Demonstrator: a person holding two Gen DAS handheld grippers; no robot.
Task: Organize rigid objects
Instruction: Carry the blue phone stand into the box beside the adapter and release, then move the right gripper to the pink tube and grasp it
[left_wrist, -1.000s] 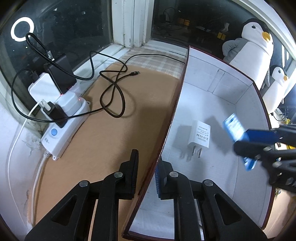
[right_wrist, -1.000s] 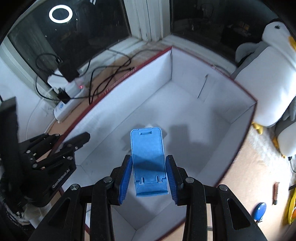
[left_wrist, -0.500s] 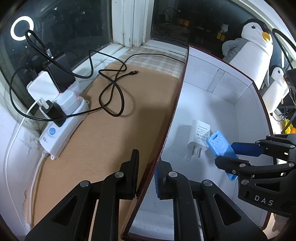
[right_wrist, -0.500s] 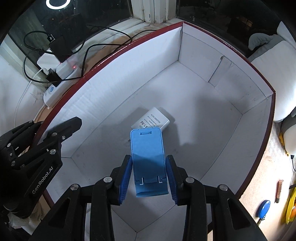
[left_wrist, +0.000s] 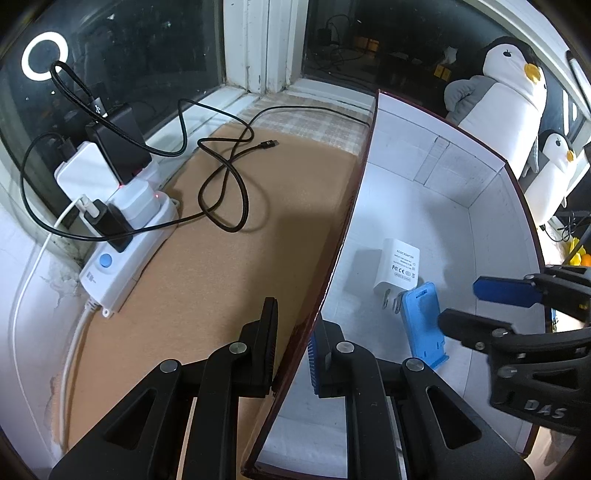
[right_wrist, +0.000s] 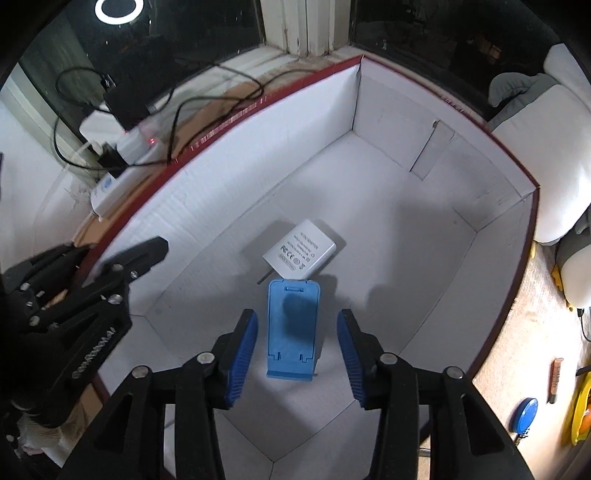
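Blue plastic marks the phone stand (right_wrist: 293, 328), which is seen lying on the floor of the white box (right_wrist: 406, 206), its top edge just beside, perhaps touching, the white charger (right_wrist: 300, 254). The right gripper (right_wrist: 297, 354) is held over it with jaws opening, the pads clear of the stand on both sides. The box's near wall (left_wrist: 332, 280) is clamped by the left gripper (left_wrist: 293, 347).
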